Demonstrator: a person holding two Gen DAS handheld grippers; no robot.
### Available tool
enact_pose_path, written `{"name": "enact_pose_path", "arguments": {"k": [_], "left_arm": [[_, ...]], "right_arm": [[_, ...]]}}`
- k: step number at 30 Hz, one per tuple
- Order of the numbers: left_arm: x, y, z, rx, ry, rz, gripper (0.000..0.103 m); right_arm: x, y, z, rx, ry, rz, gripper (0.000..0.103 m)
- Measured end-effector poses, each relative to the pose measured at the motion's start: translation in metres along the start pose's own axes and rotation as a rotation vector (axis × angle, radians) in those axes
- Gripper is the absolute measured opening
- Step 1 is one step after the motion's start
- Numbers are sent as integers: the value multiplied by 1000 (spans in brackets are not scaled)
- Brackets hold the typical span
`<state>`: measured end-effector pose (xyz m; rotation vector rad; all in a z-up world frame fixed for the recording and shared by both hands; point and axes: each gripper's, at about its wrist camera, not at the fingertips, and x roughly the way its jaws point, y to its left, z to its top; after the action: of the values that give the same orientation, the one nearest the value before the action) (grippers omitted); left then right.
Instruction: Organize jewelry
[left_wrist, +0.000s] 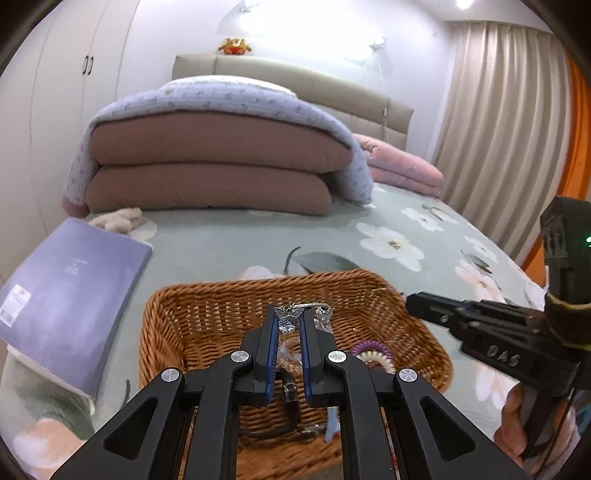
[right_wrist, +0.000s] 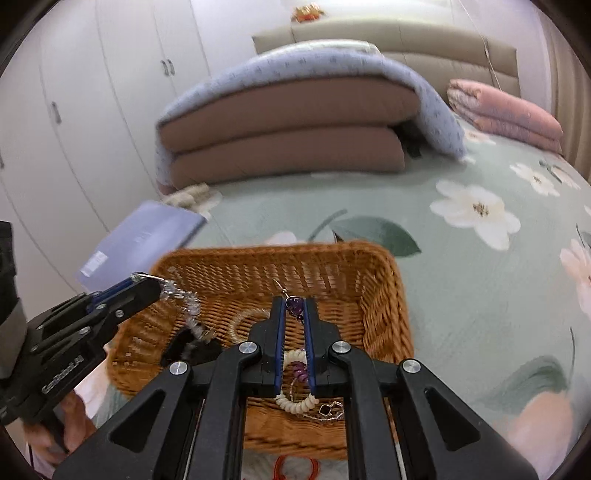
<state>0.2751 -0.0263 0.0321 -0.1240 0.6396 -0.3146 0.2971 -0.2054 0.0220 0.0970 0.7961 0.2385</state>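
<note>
Floral bedding (left_wrist: 406, 229) lies beyond both tools. Left tool (left_wrist: 288, 318) pinches a butterfly charm (left_wrist: 289, 316); right tool (right_wrist: 294, 308) pinches a purple bead earring (right_wrist: 294, 305), both above the wicker basket (right_wrist: 388, 295). Lift slowly, keeping chains untangled.

Wicker basket (left_wrist: 177, 317): orange-brown weave. Bedsheet (left_wrist: 229, 240): pale green, white flower print. Book (left_wrist: 70, 291): lavender cover. Folded quilt (left_wrist: 221, 162): brown, pale blue speckled outer. Pink quilt (left_wrist: 402, 162). Butterfly charm (left_wrist: 289, 317): silver. Earring bead (right_wrist: 294, 304): purple. Claw pads: blue.
</note>
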Motion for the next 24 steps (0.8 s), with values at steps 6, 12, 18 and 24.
{"name": "enact_pose_path", "arguments": {"k": [6,12,18,24], "left_arm": [[20,11,-12,-53,55,-8,13],[5,19,-13,-89,35,-31,57],[-20,20,-17,-84,26,-58,57],[-55,14,-34,-50,-3,-105,57]], "right_arm": [[8,-6,-11,21,43,57,16],[-11,-12,-14,24,16,93,36],[-47,-12,-38,2,5,154,36],[-79,-11,-84,-47,16,194,36]]}}
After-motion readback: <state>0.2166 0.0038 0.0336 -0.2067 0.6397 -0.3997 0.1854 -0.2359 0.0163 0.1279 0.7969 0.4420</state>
